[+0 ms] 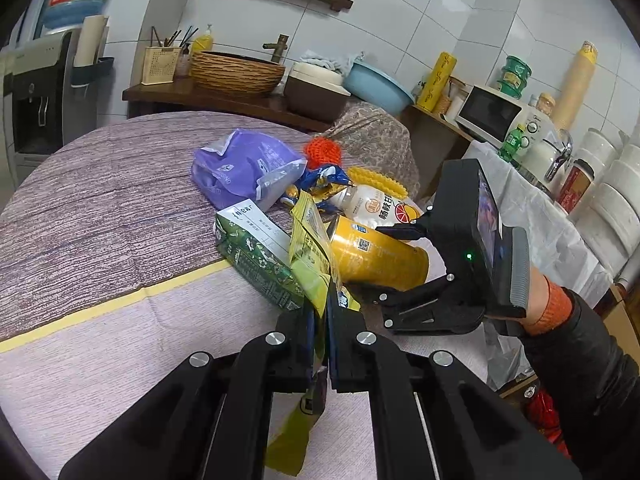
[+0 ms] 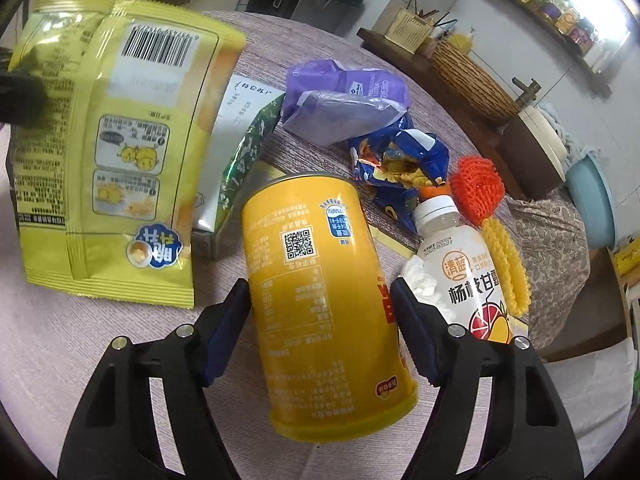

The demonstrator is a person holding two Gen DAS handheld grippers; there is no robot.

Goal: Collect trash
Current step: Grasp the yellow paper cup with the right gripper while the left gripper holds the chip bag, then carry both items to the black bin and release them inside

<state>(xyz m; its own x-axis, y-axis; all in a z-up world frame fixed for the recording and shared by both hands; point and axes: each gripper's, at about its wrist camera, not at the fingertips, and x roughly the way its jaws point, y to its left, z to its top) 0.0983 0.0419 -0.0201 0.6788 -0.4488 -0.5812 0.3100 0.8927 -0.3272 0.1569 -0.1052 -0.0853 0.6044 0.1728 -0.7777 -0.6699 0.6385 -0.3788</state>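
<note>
Straddling QR-coded can point(image 2: 320, 300) (bottle point(image 2: 464, 280) reads 清蓝).

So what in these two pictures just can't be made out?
- Whether the right gripper already presses the yellow can: in the right wrist view the pads sit at its sides, contact unclear.
- Any bin for the trash: in neither view.
- Yellow snack bag: in the left wrist view the left gripper covers its lower part.
- White bottle: its base is behind a gripper finger.
</note>
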